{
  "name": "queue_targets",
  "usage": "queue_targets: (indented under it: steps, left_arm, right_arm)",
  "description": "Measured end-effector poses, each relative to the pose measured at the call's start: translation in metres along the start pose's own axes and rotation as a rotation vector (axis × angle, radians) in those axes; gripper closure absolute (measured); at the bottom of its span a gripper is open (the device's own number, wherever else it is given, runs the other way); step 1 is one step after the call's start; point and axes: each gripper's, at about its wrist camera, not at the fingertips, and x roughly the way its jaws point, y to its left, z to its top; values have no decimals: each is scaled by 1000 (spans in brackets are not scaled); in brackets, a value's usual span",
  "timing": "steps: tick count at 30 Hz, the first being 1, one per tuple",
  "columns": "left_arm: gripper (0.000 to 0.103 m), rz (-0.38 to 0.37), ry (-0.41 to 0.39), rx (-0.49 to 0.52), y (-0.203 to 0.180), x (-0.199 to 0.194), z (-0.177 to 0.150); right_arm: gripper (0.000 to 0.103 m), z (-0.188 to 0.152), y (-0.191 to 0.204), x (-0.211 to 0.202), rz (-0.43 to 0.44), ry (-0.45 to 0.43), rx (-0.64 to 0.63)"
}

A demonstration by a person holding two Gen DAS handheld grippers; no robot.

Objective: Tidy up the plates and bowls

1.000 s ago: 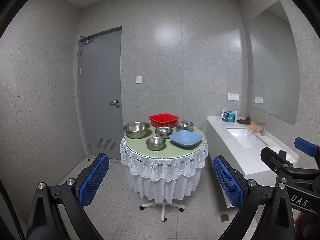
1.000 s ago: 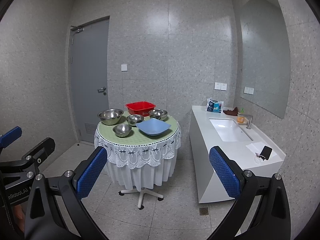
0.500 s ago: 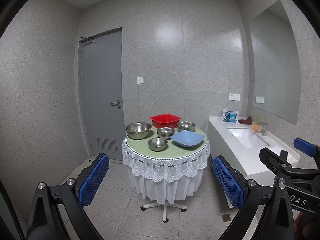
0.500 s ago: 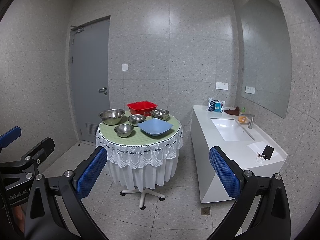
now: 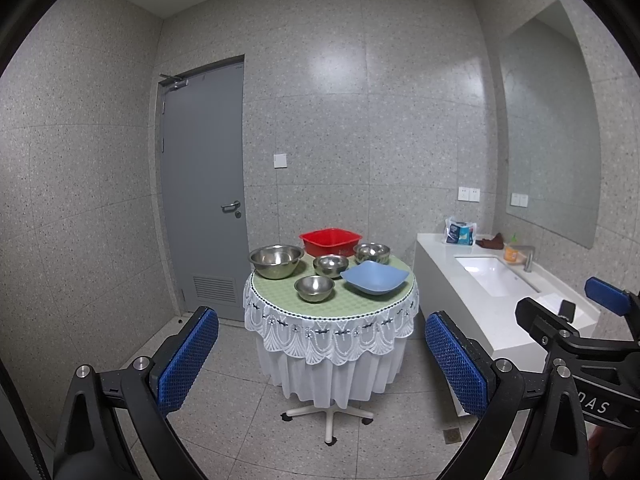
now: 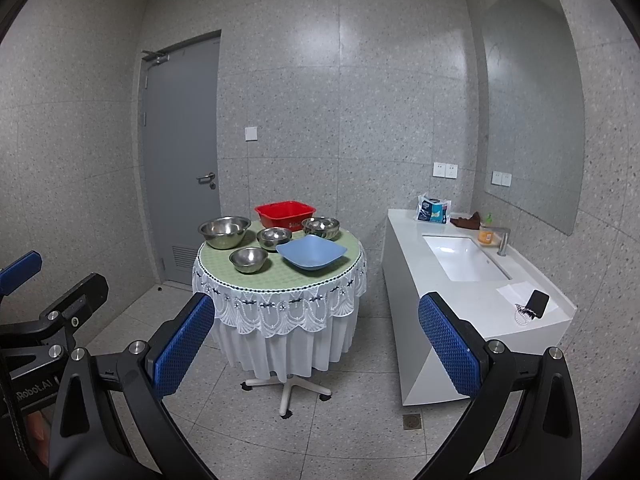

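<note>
A round table (image 5: 332, 304) (image 6: 280, 276) with a green top and white lace cloth stands across the room. On it sit a large steel bowl (image 5: 276, 260) (image 6: 224, 231), three smaller steel bowls, one near the front (image 5: 315, 288) (image 6: 248, 259), a blue square dish (image 5: 375, 277) (image 6: 311, 253) and a red basin (image 5: 331, 241) (image 6: 285, 214). My left gripper (image 5: 320, 364) and right gripper (image 6: 312, 352) are both open and empty, well short of the table, side by side.
A white counter (image 6: 472, 296) with a sink (image 6: 464, 258) runs along the right wall, with a phone (image 6: 536, 304), a packet and a bottle on it. A grey door (image 5: 204, 196) is shut at the back left. The table has a wheeled base (image 6: 286, 394) on tiled floor.
Both views have drifted slightly, so the table sits a little more to the right in each. Both grippers stay open and empty.
</note>
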Motion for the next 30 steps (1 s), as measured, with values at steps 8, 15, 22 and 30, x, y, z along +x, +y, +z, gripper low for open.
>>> queue_targets:
  steps: [8, 15, 22, 30]
  left_arm:
    - [1, 4, 2, 5, -2, 1, 0]
    - [1, 10, 4, 9, -6, 3, 1]
    - [1, 21, 6, 13, -14, 6, 1]
    - [1, 36, 13, 14, -29, 14, 2]
  right_arm:
    - [0, -5, -2, 7, 8, 4, 4]
    - [0, -6, -3, 10, 7, 1, 8]
    - [0, -7, -9, 14, 19, 2, 11]
    - [0, -5, -25, 23, 40, 8, 14]
